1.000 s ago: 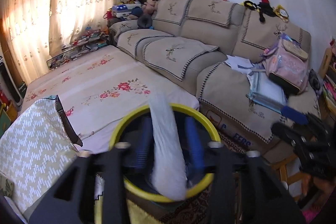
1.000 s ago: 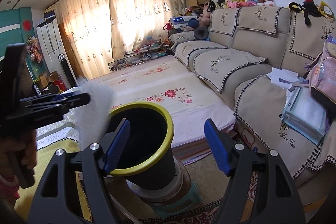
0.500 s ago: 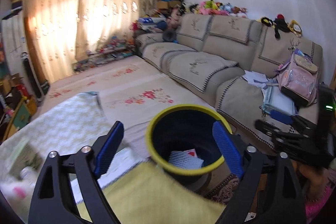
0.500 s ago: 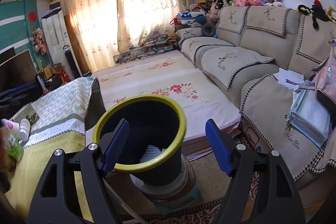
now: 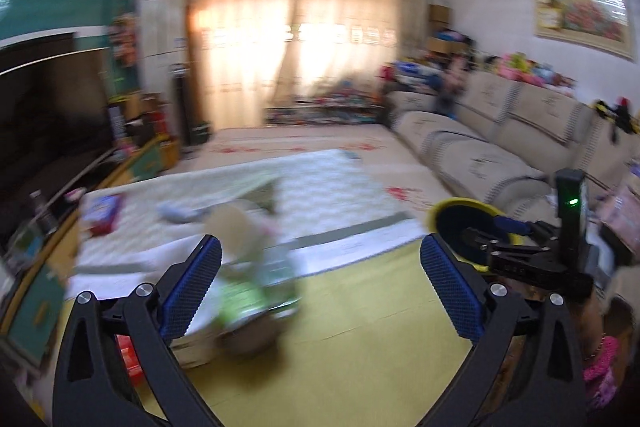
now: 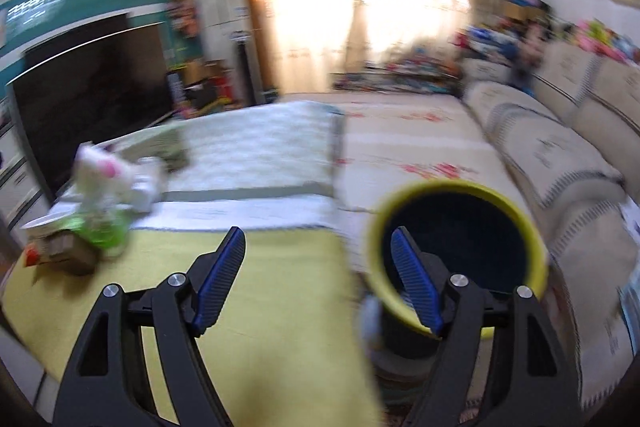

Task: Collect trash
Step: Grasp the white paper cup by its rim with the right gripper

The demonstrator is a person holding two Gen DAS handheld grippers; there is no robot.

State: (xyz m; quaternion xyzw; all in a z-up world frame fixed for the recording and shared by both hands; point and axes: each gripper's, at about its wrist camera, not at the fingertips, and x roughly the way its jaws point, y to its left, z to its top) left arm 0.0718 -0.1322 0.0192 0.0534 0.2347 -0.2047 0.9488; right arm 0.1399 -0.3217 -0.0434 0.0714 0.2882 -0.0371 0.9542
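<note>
Left tongs (image 5: 320,283): wide apart, empty, above yellow-covered counter (image 5: 360,327).
Right tongs (image 6: 316,275): wide apart, empty.
Bin (image 6: 536,247): yellow-rimmed, beside counter.
Trash pile (image 6: 96,211): blurred, on counter.

The bin (image 6: 460,267) looks like plastic, with a glossy yellow rim and dark inside. The grippers' blue pads (image 6: 222,279) are ribbed, on matt black arms. The yellow cloth (image 5: 360,327) seems smooth; the sofa (image 5: 500,147) has woven fabric covers.
</note>
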